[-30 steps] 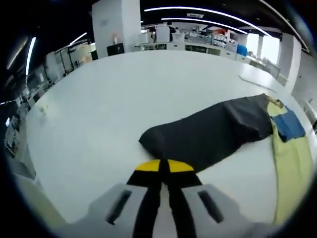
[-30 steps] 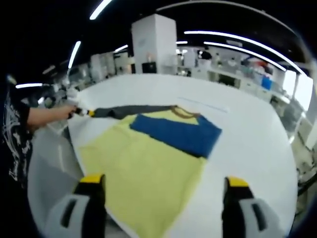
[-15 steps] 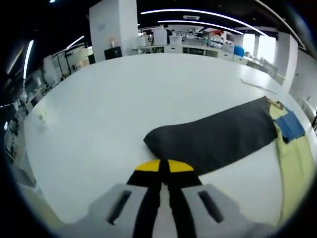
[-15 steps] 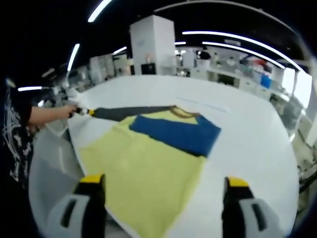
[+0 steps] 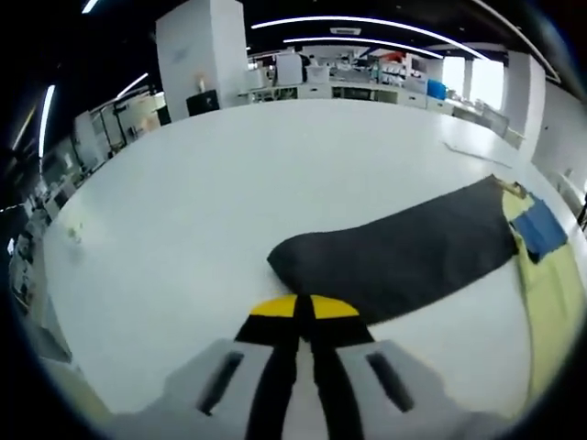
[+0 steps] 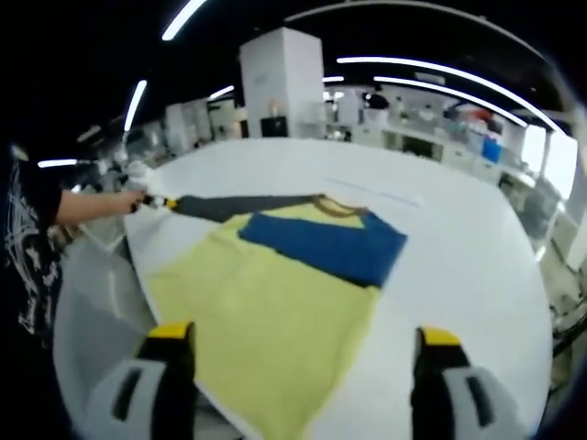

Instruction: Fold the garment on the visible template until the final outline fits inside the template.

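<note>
No readable writing or brand on anything I see; white print on the person's dark shirt (image 6: 20,252) is too blurred to make out.

My left gripper (image 5: 304,307): jaws pressed together, yellow tips meeting at the edge of the dark sleeve (image 5: 404,256); can't tell if cloth is pinched between them. From the left gripper view the sleeve runs away from the tips across the white table (image 5: 229,174) to the yellow template (image 5: 555,302), w/ the blue garment (image 5: 544,228) at the sleeve's far end.

My right gripper (image 6: 298,339): jaws spread wide, holding nothing, above the template's near edge. Right gripper view adds the garment's blue body lying on the template's far part, gold collar (image 6: 341,209) beside it, the sleeve stretched off the template toward the person's hand (image 6: 128,200).
</note>
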A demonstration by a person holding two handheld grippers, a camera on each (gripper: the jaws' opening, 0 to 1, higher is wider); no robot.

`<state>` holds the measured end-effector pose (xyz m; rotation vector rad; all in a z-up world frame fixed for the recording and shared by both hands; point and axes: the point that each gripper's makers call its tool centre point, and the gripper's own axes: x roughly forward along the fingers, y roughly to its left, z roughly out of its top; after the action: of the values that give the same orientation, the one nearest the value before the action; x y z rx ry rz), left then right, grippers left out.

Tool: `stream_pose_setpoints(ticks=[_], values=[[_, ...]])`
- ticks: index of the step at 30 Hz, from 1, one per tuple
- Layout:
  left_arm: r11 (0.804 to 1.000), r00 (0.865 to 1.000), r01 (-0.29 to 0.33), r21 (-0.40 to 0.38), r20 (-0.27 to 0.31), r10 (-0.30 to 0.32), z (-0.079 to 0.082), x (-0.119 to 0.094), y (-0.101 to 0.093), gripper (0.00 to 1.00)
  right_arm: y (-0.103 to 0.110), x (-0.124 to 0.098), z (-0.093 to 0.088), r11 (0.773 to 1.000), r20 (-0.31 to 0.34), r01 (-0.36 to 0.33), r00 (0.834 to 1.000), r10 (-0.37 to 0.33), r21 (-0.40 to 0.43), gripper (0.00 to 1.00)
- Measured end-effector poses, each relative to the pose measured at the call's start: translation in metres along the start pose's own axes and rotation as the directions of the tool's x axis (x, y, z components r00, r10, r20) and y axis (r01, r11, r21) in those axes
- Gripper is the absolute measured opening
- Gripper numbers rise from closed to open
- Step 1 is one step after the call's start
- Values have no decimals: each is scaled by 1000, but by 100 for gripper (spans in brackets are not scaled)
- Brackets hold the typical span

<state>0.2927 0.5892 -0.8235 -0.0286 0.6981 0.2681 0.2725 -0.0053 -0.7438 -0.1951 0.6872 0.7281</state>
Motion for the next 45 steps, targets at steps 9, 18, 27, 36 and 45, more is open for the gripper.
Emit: stream_pose_setpoints(ticks=[9,18,27,36,45], values=[[1000,1000,19,11,-10,-19,7,-3,-3,0,0,-2,-2,1000,-4,0,1000,0,2,99],[998,999,48,32,-2,-48,12,-11,-11,0,7,-1,-1,1000,3,-23,1000,23,-8,99],[995,995,93,30,22,-94,21,-17,-32,0,14,-1,3,999,33,-46,998,46,-16,99],[988,987,150,36,56,-152,41,-20,-55,0,20,-1,0,998,36,-56,998,57,-16,99],[974,973,211,79,83,-217,61,-36,-100,0,24,1,-4,998,34,-65,997,65,-14,99]])
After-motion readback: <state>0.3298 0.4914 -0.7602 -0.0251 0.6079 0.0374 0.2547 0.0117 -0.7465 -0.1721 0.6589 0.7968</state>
